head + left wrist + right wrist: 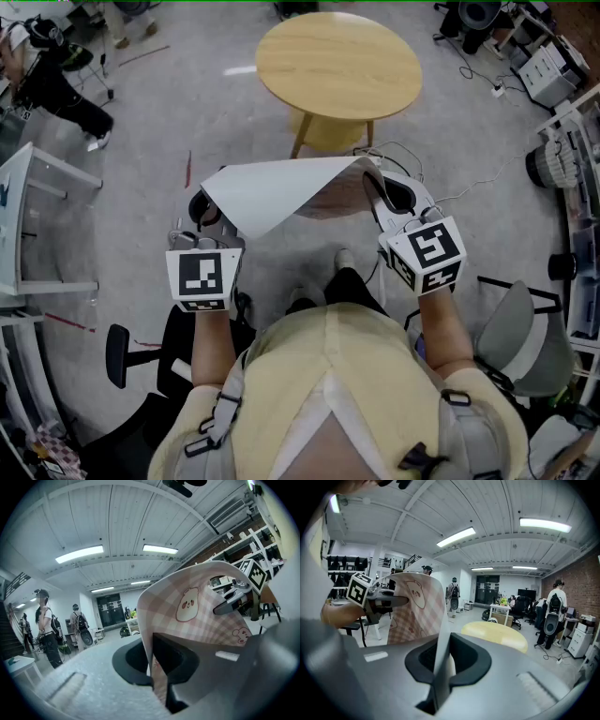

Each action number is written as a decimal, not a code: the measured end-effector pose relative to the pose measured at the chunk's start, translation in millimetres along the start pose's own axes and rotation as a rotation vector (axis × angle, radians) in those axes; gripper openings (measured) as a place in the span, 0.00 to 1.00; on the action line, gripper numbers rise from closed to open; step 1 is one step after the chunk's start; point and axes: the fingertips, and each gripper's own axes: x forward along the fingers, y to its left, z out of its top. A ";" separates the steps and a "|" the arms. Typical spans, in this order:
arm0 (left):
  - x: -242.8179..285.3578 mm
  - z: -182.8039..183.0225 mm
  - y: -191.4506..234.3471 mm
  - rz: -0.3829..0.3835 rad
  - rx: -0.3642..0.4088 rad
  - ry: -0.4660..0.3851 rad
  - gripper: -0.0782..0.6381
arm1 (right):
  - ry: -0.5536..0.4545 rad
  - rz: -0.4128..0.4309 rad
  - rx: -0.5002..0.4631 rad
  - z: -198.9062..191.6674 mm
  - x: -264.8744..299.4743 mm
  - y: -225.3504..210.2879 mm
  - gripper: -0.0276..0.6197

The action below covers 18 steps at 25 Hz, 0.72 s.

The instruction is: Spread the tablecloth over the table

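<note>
A tablecloth (281, 192) hangs stretched between my two grippers in the head view, white side up, with a pink checked underside showing near its right end. My left gripper (208, 217) is shut on the cloth's left edge. My right gripper (392, 199) is shut on its right edge. In the left gripper view the pink checked tablecloth (197, 616) with bear prints rises from between the closed jaws. In the right gripper view the tablecloth (419, 611) stands edge-on in the shut jaws. The round wooden table (337, 64) stands bare just ahead of the cloth.
Office chairs (520, 337) stand close at my right and a black chair (141, 352) at my lower left. A white desk (28, 225) is at the left edge. Cables (469, 187) trail on the floor at right. People (47, 630) stand farther off in the room.
</note>
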 end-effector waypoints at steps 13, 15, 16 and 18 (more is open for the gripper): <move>-3.0 -21.4 21.3 0.032 0.007 0.066 0.12 | 0.013 0.078 -0.051 -1.9 23.0 18.8 0.06; -0.3 -22.6 26.4 0.039 0.011 0.076 0.12 | 0.015 0.100 -0.063 -0.4 28.8 19.6 0.06; 1.9 -22.5 28.6 0.044 0.013 0.081 0.12 | 0.015 0.111 -0.066 0.5 31.4 19.1 0.06; 9.3 -19.5 31.5 0.054 0.013 0.088 0.12 | 0.014 0.133 -0.069 2.8 35.6 15.2 0.06</move>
